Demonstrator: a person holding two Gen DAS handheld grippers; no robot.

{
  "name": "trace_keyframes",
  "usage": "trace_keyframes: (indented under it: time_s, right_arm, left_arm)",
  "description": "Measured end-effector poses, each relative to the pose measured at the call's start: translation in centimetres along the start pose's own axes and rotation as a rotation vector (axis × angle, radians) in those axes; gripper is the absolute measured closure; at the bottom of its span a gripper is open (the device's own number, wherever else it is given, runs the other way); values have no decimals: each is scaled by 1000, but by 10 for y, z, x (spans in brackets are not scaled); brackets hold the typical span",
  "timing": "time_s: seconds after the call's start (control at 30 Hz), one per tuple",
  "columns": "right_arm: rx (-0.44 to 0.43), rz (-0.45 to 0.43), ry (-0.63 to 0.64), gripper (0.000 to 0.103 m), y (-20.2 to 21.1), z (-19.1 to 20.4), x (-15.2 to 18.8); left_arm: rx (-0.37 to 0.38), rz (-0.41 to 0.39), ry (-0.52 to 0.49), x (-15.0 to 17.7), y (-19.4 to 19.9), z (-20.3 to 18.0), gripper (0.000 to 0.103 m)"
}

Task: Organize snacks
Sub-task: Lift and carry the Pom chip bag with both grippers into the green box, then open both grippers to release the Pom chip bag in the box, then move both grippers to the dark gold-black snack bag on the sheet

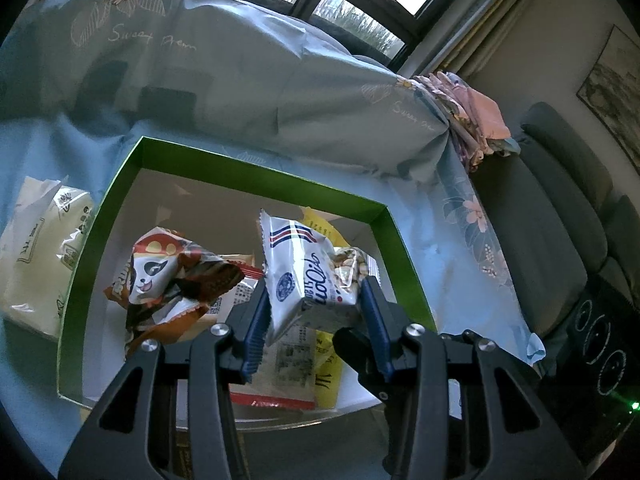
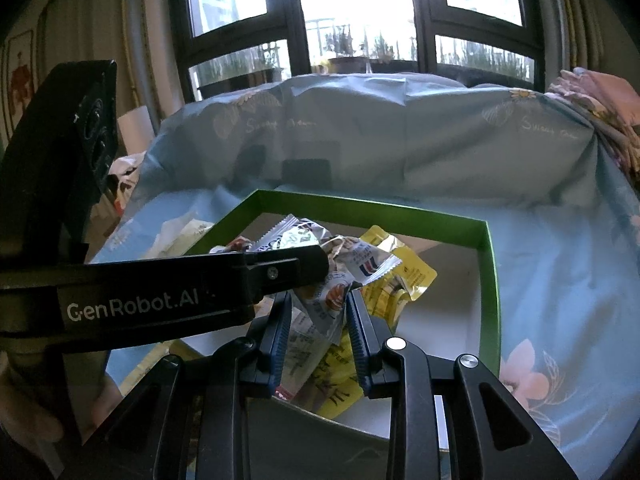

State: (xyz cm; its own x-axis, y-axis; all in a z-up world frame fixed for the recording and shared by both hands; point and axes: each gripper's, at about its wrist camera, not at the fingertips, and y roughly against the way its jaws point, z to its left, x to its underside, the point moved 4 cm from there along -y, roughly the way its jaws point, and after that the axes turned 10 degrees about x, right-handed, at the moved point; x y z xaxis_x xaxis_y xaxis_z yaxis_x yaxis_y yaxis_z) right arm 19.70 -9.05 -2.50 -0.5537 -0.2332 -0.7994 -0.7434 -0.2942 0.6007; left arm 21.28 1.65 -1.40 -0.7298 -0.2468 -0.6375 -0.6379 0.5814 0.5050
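Currently, scanning left to right: pale tissue pack (image 1: 38,256) outside green-walled box (image 1: 256,176), on light blue floral sheet (image 1: 240,92) covering the surface. Inside box at left, crumpled panda wrapper (image 1: 168,280) over a flat red-edged packet (image 1: 272,400). Left tool (image 1: 316,312) narrow, blue pads clamped on both sides of white striped snack packet (image 1: 300,272), held above box interior; yellow packet (image 1: 328,364) underneath on box floor. Grey sofa (image 1: 560,200) at far right. Right wrist view: left tool's black body crossing from left, tip over box. Right tool (image 2: 316,324) narrow, pads pinching a crumpled white snack packet with orange print (image 2: 326,304), also over box; yellow packet (image 2: 408,276) just behind it, right part of box floor bare white. Window (image 2: 352,12) behind
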Motion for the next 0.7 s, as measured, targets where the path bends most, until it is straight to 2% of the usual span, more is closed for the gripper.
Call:
trace_keyframes:
  time_s: [0.33, 0.43, 0.5, 0.53, 0.57, 0.6, 0.63, 0.7]
  right_arm:
    - [12, 33, 7, 73, -8, 0, -1]
    - [15, 67, 2, 73, -14, -1, 0]
    - [15, 74, 1, 73, -14, -1, 2]
    - [16, 75, 2, 73, -13, -1, 2]
    - [19, 74, 4, 72, -12, -1, 3]
    - [24, 72, 6, 67, -9, -1, 3]
    - [28, 69, 4, 57, -6, -2, 3]
    - [31, 58, -12, 49, 0, -5, 3]
  left_arm:
    - [-2, 8, 15, 1, -5, 5, 58]
    - [-19, 22, 27, 3, -11, 9, 48]
    - [-27, 29, 30, 5, -12, 10, 46]
    - [-33, 27, 30, 4, -12, 10, 42]
    - [-35, 20, 30, 4, -9, 9, 33]
    - [-33, 14, 30, 3, -7, 8, 28]
    - [-28, 3, 26, 2, -2, 6, 24]
    - [-26, -12, 14, 0, 6, 2, 23]
